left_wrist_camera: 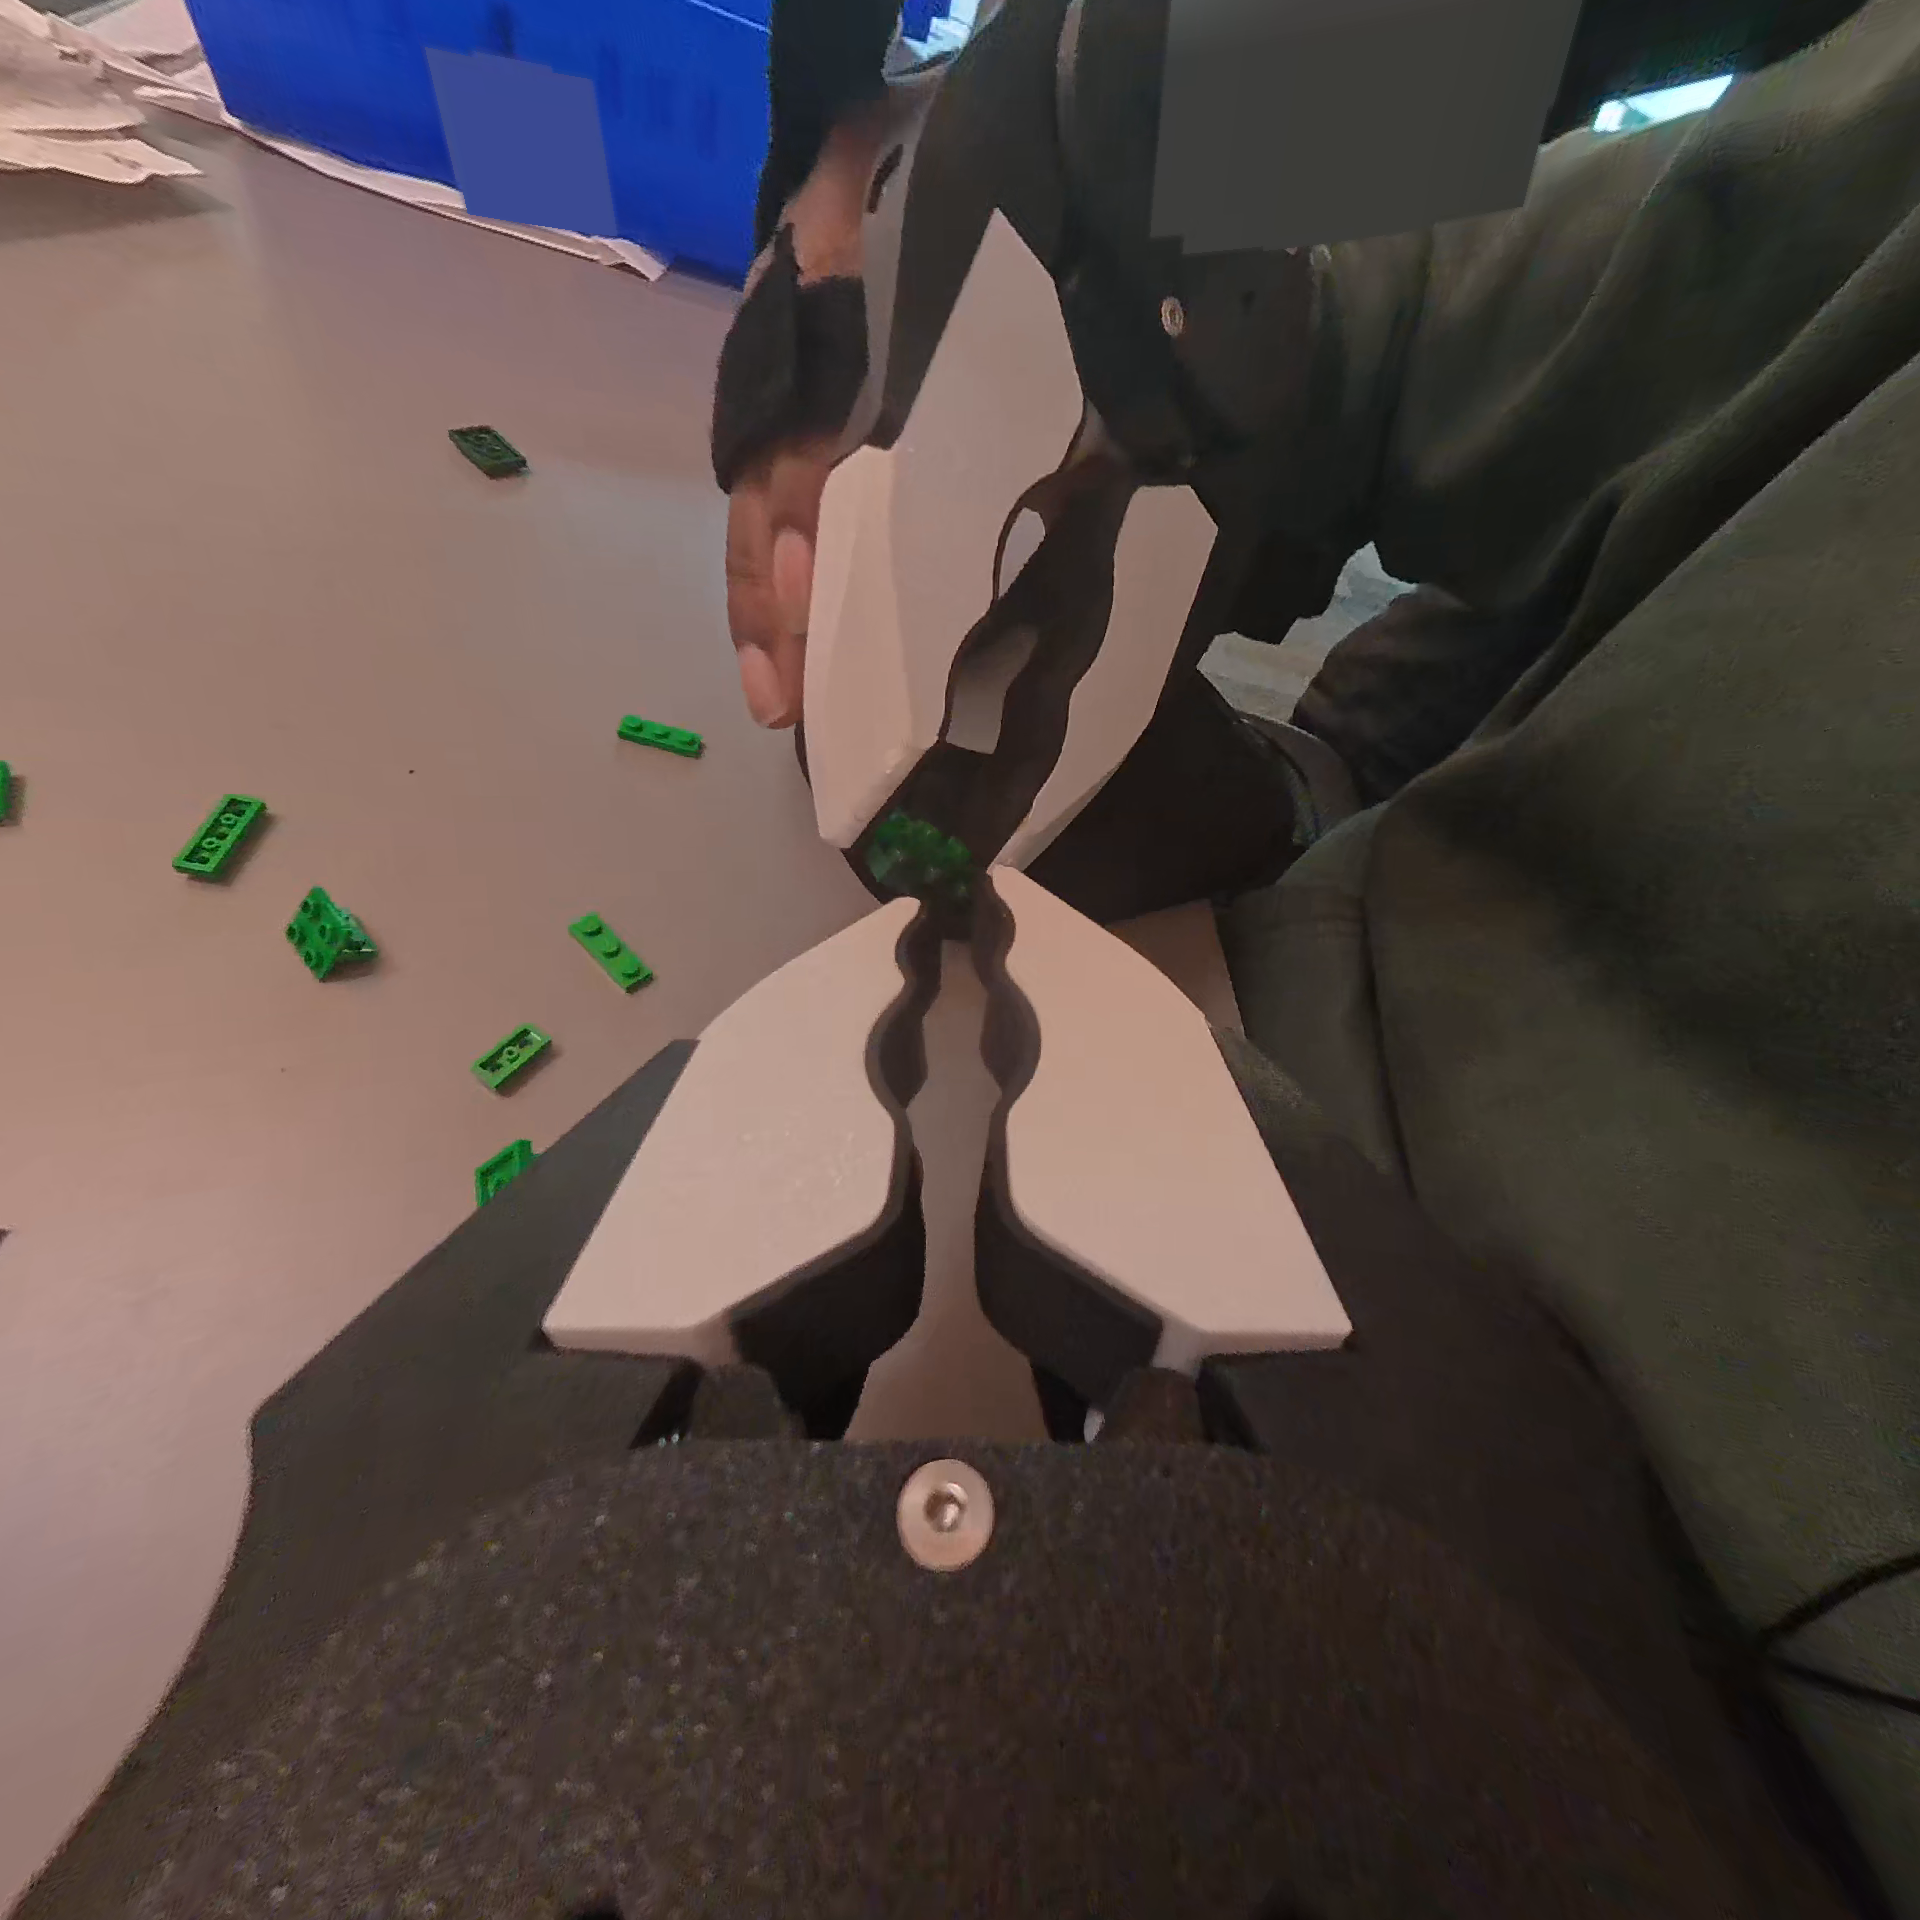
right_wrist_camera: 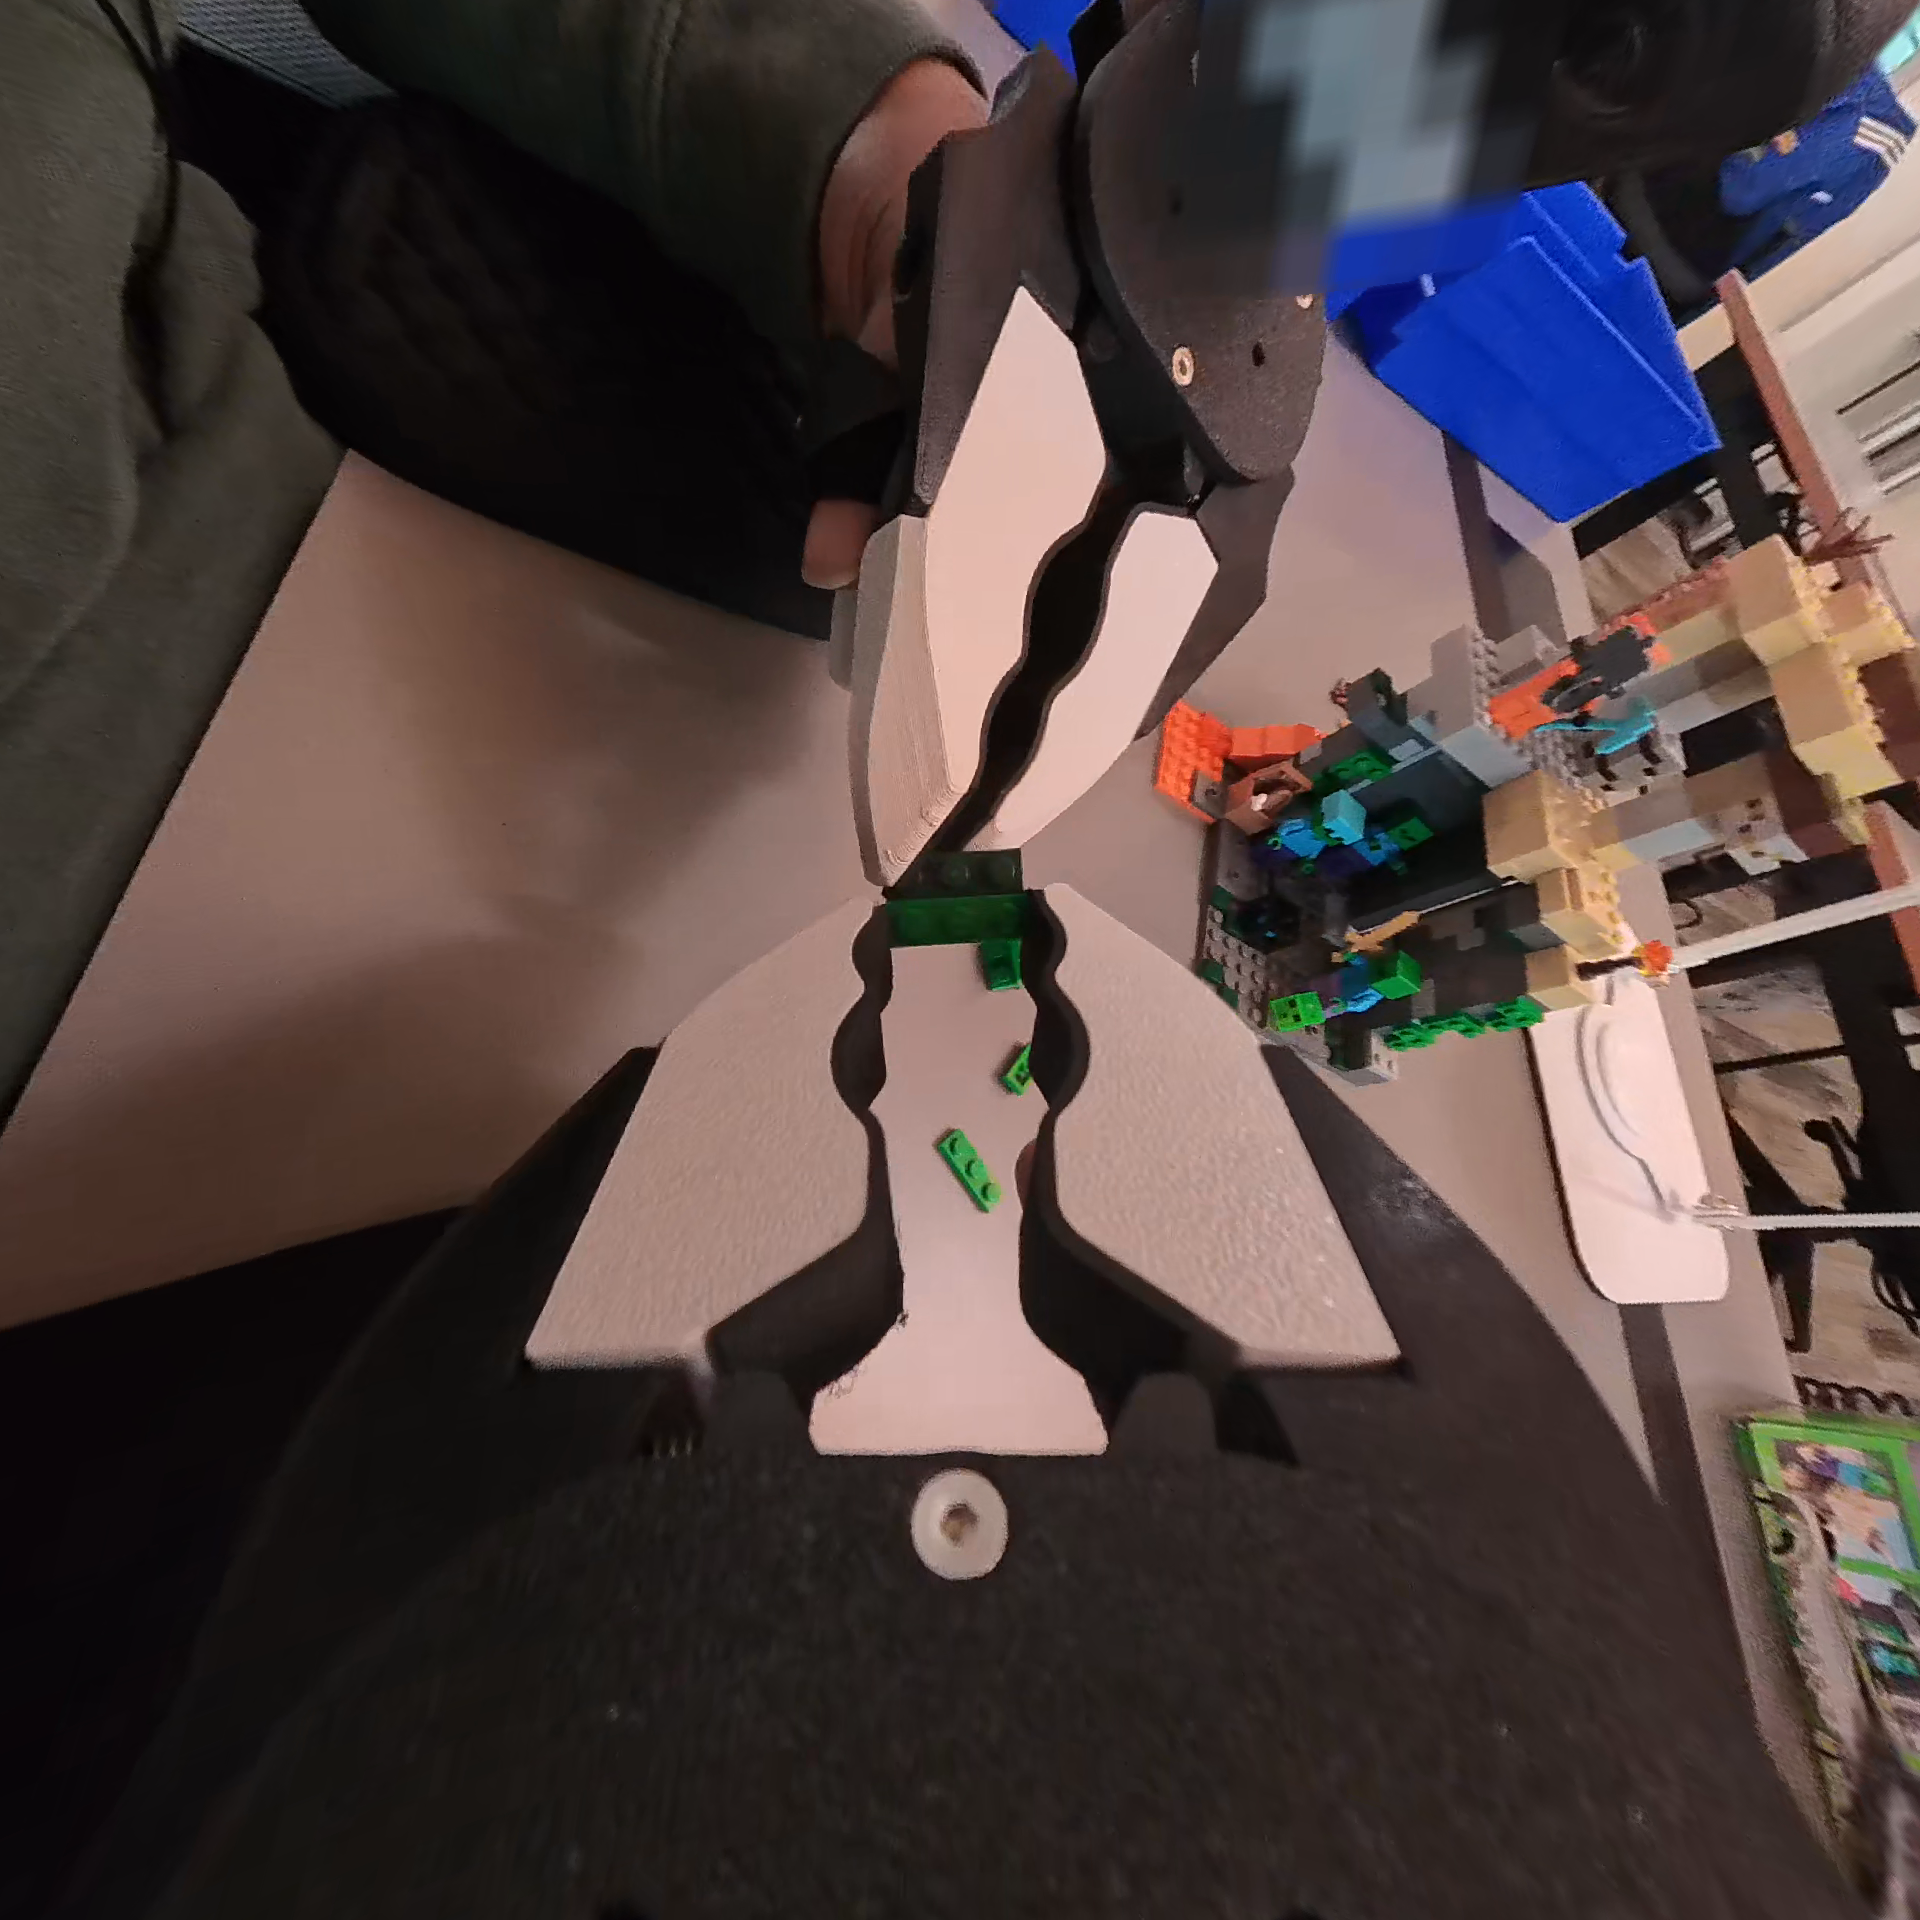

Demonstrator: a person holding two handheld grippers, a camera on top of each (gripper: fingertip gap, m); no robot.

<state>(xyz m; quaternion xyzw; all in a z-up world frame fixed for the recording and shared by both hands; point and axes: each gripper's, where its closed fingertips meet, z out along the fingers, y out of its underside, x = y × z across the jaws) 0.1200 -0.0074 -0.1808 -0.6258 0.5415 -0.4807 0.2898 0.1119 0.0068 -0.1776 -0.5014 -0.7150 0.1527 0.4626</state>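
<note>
My left gripper [left_wrist_camera: 956,920] and right gripper [right_wrist_camera: 961,920] meet tip to tip above the tan table [left_wrist_camera: 312,571]. The right gripper is shut across a bright green brick plate [right_wrist_camera: 956,920]. In the right wrist view the left gripper [right_wrist_camera: 940,847] comes down from above, shut on a dark green plate [right_wrist_camera: 971,868] that rests against the bright one. In the left wrist view the right gripper [left_wrist_camera: 930,831] comes from above, and the green pieces [left_wrist_camera: 920,857] show as one clump between the tips. A hand [left_wrist_camera: 769,592] holds the right gripper.
Several loose green plates [left_wrist_camera: 218,836] lie on the table at left. A blue bin [left_wrist_camera: 416,94] and papers [left_wrist_camera: 73,104] stand at the back. A multicoloured brick model [right_wrist_camera: 1455,852], a white oval tray [right_wrist_camera: 1621,1143] and a printed booklet [right_wrist_camera: 1839,1558] are at right. The person's dark sleeve [left_wrist_camera: 1558,727] is close by. Only a small space, under 4 cm, lies between the two pairs of fingers.
</note>
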